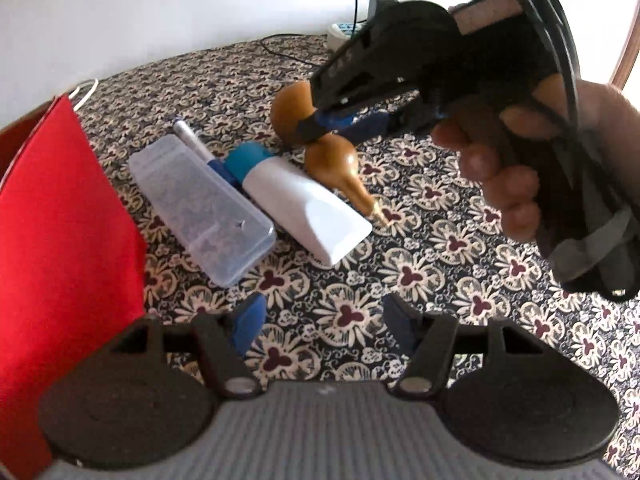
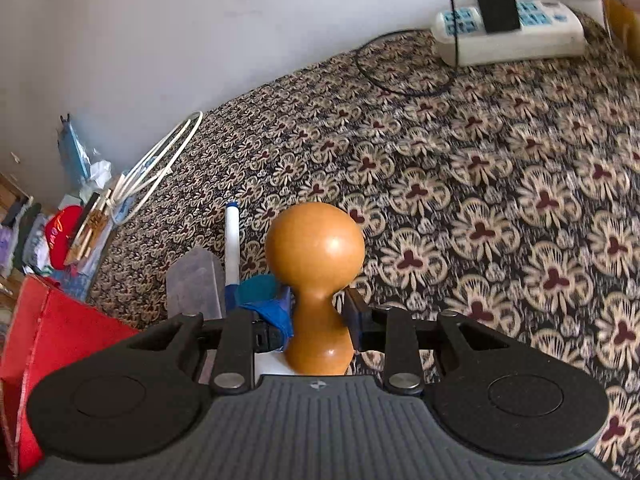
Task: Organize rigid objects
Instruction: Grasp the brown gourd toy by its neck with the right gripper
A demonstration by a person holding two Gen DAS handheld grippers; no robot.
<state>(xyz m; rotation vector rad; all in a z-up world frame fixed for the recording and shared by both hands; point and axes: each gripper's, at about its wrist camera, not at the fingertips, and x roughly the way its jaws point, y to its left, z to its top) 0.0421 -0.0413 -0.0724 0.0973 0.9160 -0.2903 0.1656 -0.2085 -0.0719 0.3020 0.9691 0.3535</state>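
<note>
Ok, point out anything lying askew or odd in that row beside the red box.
The clear case, marker and white tube lie side by side. The gourd is the odd one: it lies slanted against the tube's far side, its waist between the right hand-held gripper's fingers.

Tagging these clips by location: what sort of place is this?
Probably a room at home: a floral cloth covers the surface by a plain wall, with a power strip on it and household clutter piled alongside.

No readable txt, labels or nos. anywhere in either view.
</note>
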